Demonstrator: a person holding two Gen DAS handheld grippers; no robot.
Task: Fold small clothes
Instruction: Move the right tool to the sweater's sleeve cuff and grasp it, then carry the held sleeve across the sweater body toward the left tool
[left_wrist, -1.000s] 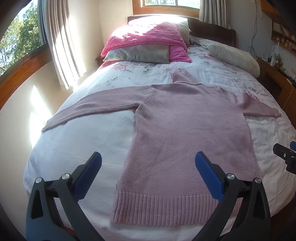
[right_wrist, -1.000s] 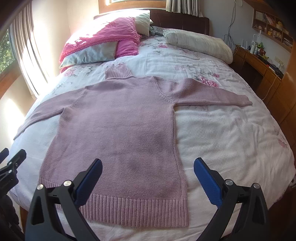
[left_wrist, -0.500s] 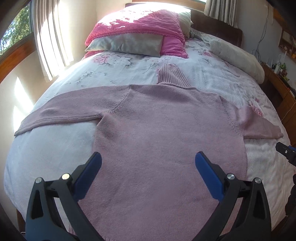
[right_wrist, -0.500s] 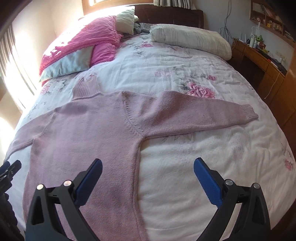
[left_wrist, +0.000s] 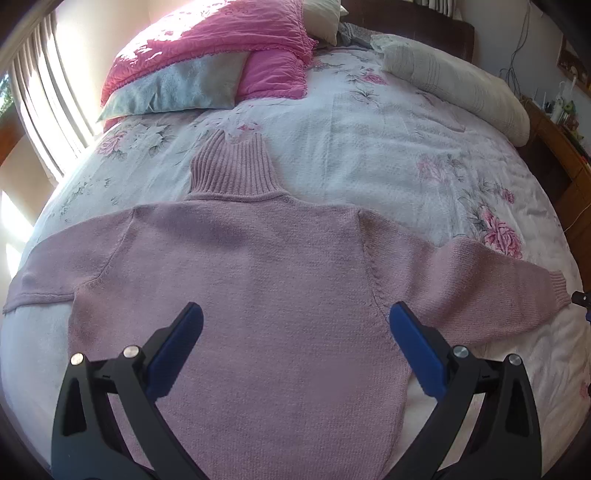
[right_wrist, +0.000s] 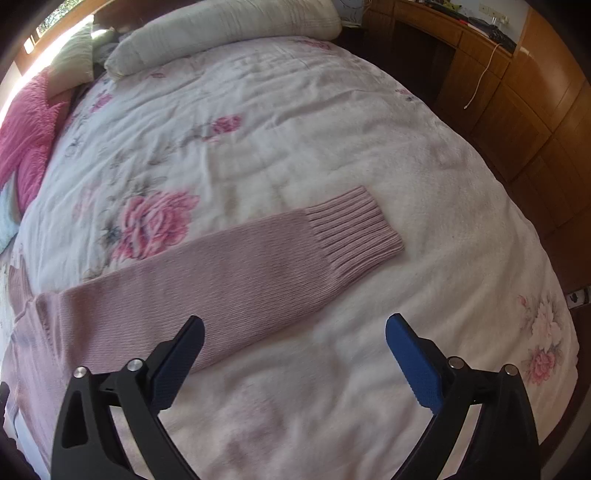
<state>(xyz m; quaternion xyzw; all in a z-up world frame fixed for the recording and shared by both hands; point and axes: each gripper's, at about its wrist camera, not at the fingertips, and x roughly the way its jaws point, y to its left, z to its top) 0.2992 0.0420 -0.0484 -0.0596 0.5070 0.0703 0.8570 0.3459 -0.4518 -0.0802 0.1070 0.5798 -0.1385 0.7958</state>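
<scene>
A dusty-pink knitted turtleneck sweater (left_wrist: 266, 280) lies flat on the bed with both sleeves spread sideways and its ribbed collar (left_wrist: 232, 170) pointing to the headboard. My left gripper (left_wrist: 295, 332) hovers open over the middle of the sweater's body, holding nothing. In the right wrist view the sweater's right sleeve (right_wrist: 221, 273) runs across the quilt and ends in a ribbed cuff (right_wrist: 354, 229). My right gripper (right_wrist: 293, 343) stands open just in front of that sleeve, with the cuff ahead of it and nothing between its fingers.
A white floral quilt (left_wrist: 388, 155) covers the bed. Pink and grey pillows (left_wrist: 207, 62) and a long white bolster (left_wrist: 454, 85) lie at the head. Wooden cabinets (right_wrist: 517, 107) stand along the bed's right side. Curtains (left_wrist: 48, 96) hang at left.
Both grippers have moved forward over the bed. The left one went from the hem up over the sweater's chest; the right one swung right toward the right sleeve and cuff. Both stayed open.
</scene>
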